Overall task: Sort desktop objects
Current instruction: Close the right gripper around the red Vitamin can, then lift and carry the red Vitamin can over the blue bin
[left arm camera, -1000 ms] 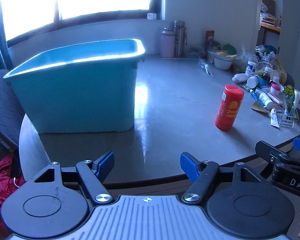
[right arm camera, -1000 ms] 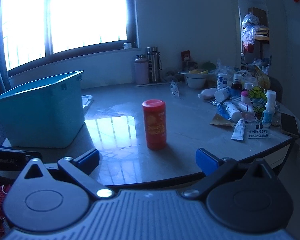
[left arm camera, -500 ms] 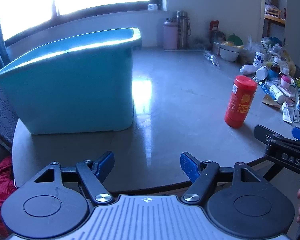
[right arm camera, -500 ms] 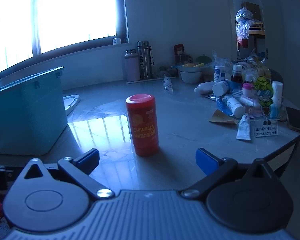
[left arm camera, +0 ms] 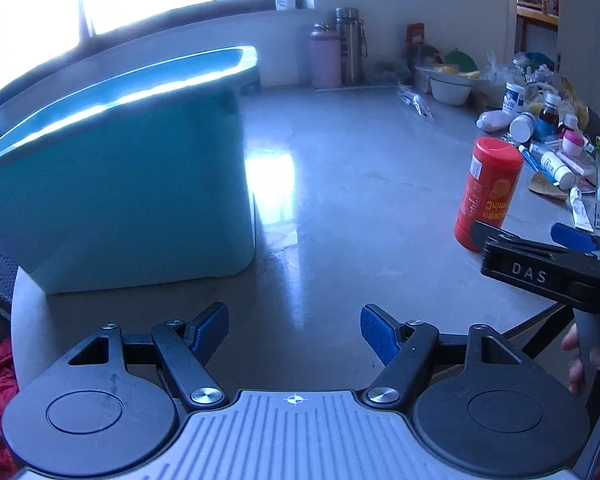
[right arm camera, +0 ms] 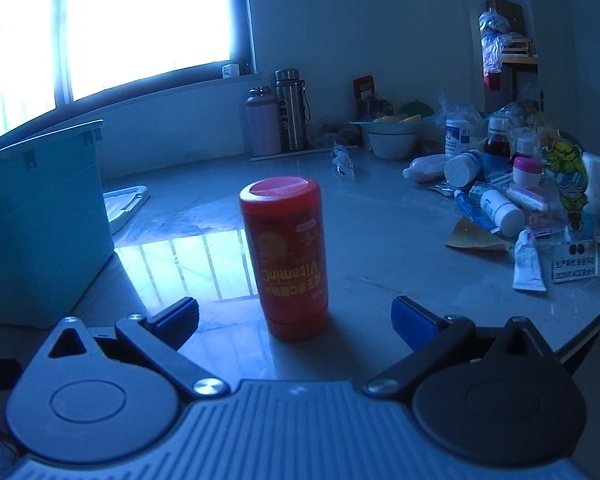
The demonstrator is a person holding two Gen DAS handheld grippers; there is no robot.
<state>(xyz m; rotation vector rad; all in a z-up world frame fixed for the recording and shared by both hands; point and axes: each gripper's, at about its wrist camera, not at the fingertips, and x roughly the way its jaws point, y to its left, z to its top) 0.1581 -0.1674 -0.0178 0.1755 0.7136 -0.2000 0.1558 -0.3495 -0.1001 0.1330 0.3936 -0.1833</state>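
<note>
The right hand-held gripper (right arm camera: 295, 316) is spread open, its blue pads flanking but clear of the upright red cylindrical plastic bottle (right arm camera: 285, 256), label upside down, near the grey counter's (right arm camera: 380, 232) near edge. Only the left view shows the open left hand-held gripper (left arm camera: 294, 330) and the teal plastic bin's (left arm camera: 132, 184) full side.

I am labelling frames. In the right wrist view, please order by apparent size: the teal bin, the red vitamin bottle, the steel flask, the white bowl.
1. teal bin
2. red vitamin bottle, enlarged by nearness
3. steel flask
4. white bowl, close to the flask; unsure
</note>
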